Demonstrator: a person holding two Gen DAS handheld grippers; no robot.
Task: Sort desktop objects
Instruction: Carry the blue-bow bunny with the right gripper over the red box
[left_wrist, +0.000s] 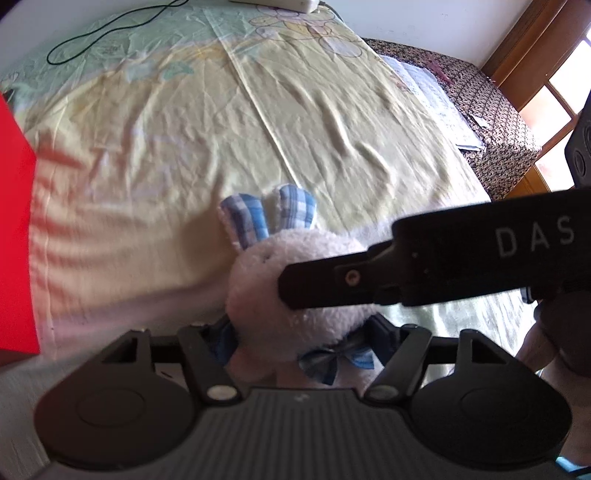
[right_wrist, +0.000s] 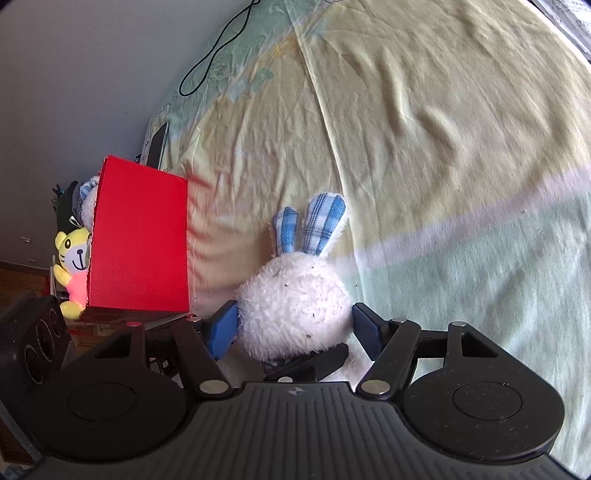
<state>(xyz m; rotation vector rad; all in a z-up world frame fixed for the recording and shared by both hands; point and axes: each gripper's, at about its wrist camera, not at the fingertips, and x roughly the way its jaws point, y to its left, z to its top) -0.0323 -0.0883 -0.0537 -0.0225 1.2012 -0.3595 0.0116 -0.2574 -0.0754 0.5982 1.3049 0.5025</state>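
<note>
**Plush rabbit held between two tools above the bed**

Yellow and pale green sheets (right_wrist: 424, 155) cover the bed on which the sorting is done; no tabletop is seen in either view.

Nearest the cameras, the plush rabbit (right_wrist: 295, 314) is found between the fingers of both tools. In the right wrist view the right tool (right_wrist: 293, 326) is seen partly closed, its blue pads (right_wrist: 223, 328) set at either side of the white head; the left pad touches the fur, while contact at the right pad cannot be confirmed. In the left wrist view the left tool (left_wrist: 303, 343) is closed low on the same toy, near its blue bow tie (left_wrist: 334, 360), and one finger of the right tool crosses over the head from the right.

The rabbit's long axis runs away from both tools, with the checked ears (right_wrist: 314, 229) pointing forward. It is judged to be carried by both tools, though which one bears the weight cannot be told.

Farther off, to the left of the rabbit and apart from it, a red box (right_wrist: 140, 240) stands at the bed's edge, with a yellow plush tiger (right_wrist: 72, 258) behind it. That box is judged the likely destination, so a leftward move is called for, and the left tool lies nearer to it. Beyond, a black cable (right_wrist: 218, 48) lies on the sheet.
</note>
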